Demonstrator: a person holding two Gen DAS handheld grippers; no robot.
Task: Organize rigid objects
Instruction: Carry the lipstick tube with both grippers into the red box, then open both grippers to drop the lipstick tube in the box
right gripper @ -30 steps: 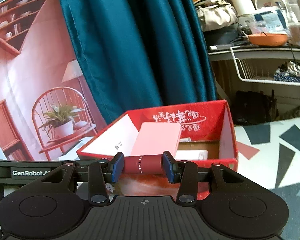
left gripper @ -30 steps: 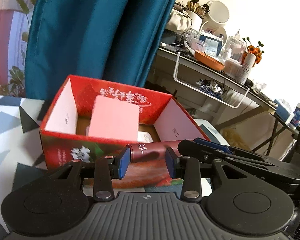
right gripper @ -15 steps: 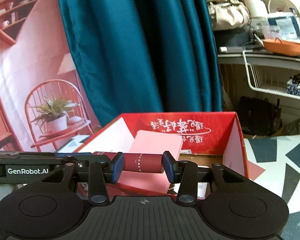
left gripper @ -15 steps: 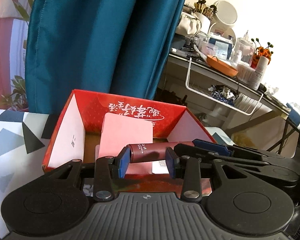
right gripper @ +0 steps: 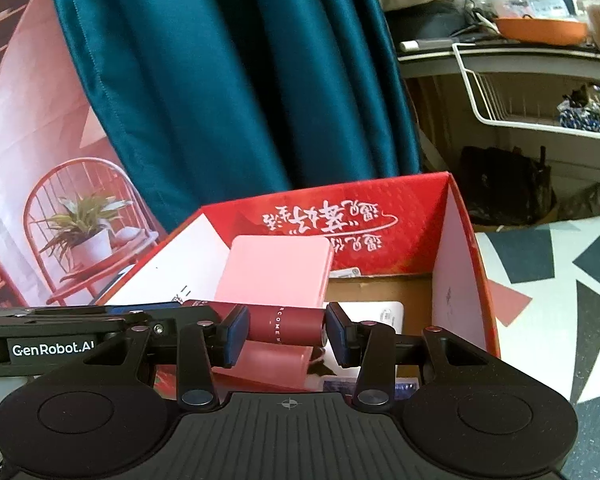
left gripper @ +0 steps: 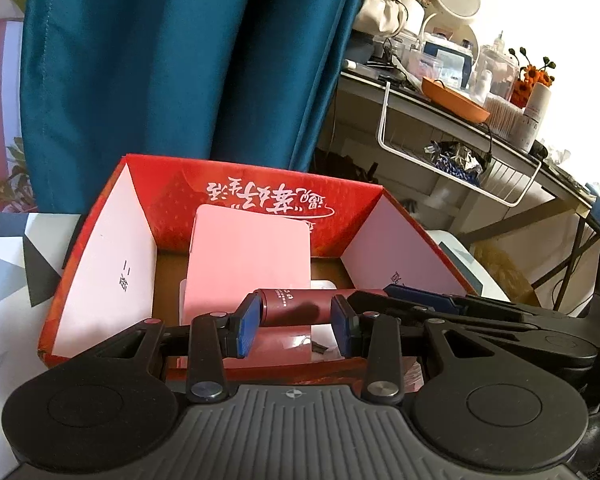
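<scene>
The dark red tube (left gripper: pixel 296 307) is hanging crosswise above the open red box (left gripper: pixel 100 256), over the pink case (left gripper: pixel 252 256) that is leaning inside it. It is looking like a rigid, smooth-skinned cosmetic cylinder, probably light, and glossy enough that it could be slipping or rolling if the pads were easing off. Both tools are sharing it: the left gripper (left gripper: pixel 296 322) is clamping one stretch of the barrel between its blue pads, and the right gripper (right gripper: pixel 286 334) is clamping another stretch the same way, so the straight middle of the barrel seems the sound place to be holding. White lettering is running around the tube; only "COME" is reading clearly in the right view, and the small print in the left view is staying illegible. The box's far wall is carrying white brush-script Chinese characters, seen upside down. The left tool's side is reading "GenRobot.AI".
</scene>
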